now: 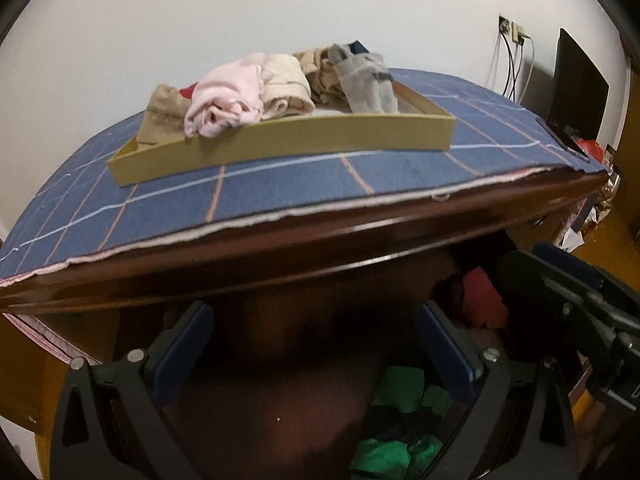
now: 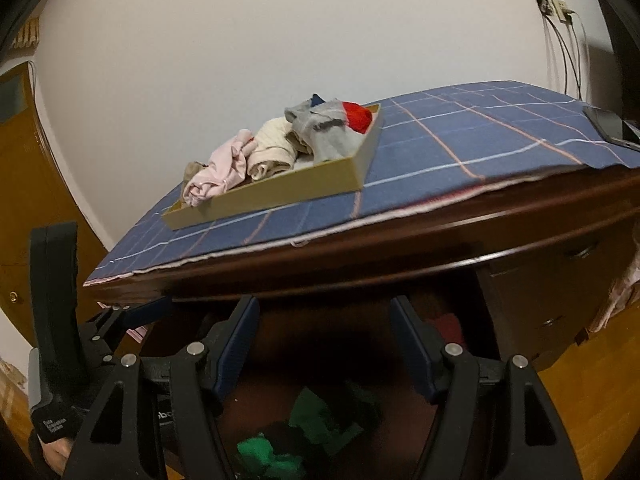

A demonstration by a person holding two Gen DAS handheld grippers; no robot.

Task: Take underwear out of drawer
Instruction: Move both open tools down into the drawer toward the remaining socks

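The open drawer [image 1: 304, 360] below the dark wooden dresser top is in deep shadow. Green garments [image 1: 404, 396] [image 2: 312, 412] and a red one [image 1: 482, 300] [image 2: 448, 328] lie inside it. My left gripper [image 1: 316, 340] hovers over the drawer's mouth, open, nothing between its blue pads [image 1: 188, 344]. My right gripper [image 2: 326, 340] hangs beside it over the same drawer, also open and holding nothing; its body shows in the left wrist view [image 1: 580, 300]. The left gripper's body [image 2: 56, 320] appears at the left of the right wrist view.
On the dresser top lies a blue checked cloth [image 1: 280, 188] [image 2: 440, 152]. A shallow cardboard tray [image 1: 304, 140] [image 2: 280, 192] on it holds pink, cream, beige, grey and red clothing. A dark screen [image 1: 576, 84] and wall cables stand at the far right. Shut drawers [image 2: 560, 280] lie to the right.
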